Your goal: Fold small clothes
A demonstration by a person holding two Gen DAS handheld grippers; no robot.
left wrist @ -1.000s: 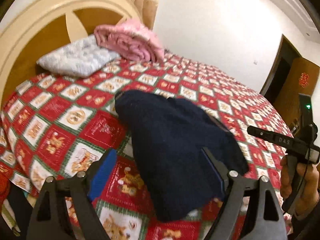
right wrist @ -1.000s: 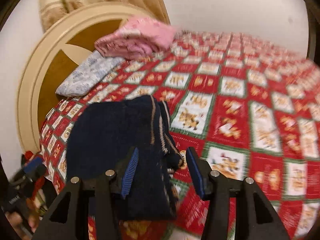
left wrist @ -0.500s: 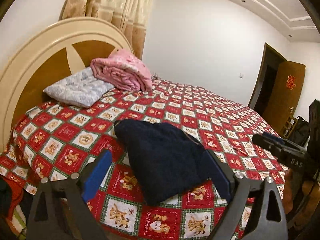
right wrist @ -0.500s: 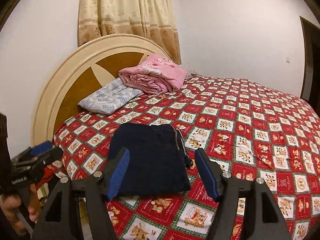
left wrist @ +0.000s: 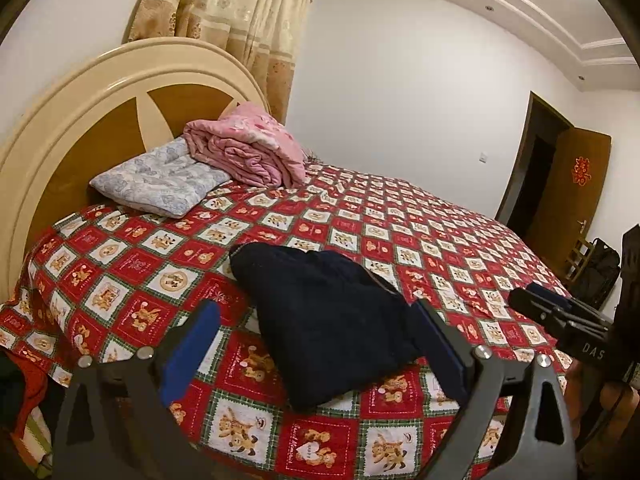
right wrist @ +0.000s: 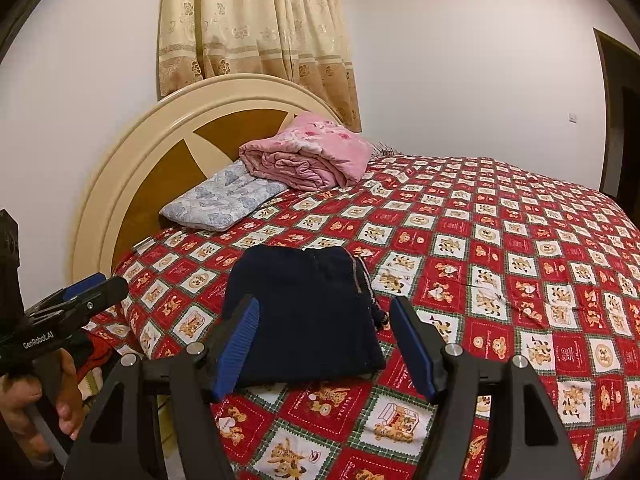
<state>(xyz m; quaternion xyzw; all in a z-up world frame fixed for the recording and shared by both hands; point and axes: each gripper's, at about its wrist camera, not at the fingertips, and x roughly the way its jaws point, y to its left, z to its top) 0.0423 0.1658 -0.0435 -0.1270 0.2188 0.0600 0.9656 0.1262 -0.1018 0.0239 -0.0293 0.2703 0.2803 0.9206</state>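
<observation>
A dark navy garment (left wrist: 328, 320) lies folded in a compact stack near the front edge of the bed; in the right wrist view the garment (right wrist: 304, 312) shows thin striped trim along its right side. My left gripper (left wrist: 316, 308) hovers back from it, its jaws opening wide, with nothing between the blue pads. My right gripper (right wrist: 325, 302) is also held clear of the cloth, open and empty. Each view catches the other tool at its edge: the right gripper (left wrist: 536, 304) and the left gripper (right wrist: 92, 292), the latter held by a hand (right wrist: 24, 400).
A red teddy-bear patchwork bedspread (left wrist: 420, 232) covers the bed. At the cream and brown headboard (left wrist: 80, 128) lie a pale blue pillow (left wrist: 160, 184) and a folded pink blanket (left wrist: 244, 152). Red cloth (left wrist: 32, 384) hangs below the bed's left edge. A wooden door (left wrist: 580, 184) stands far right.
Both grippers pulled back and up from the navy garment, and their jaws widened. The garment stays folded on the bedspread.
</observation>
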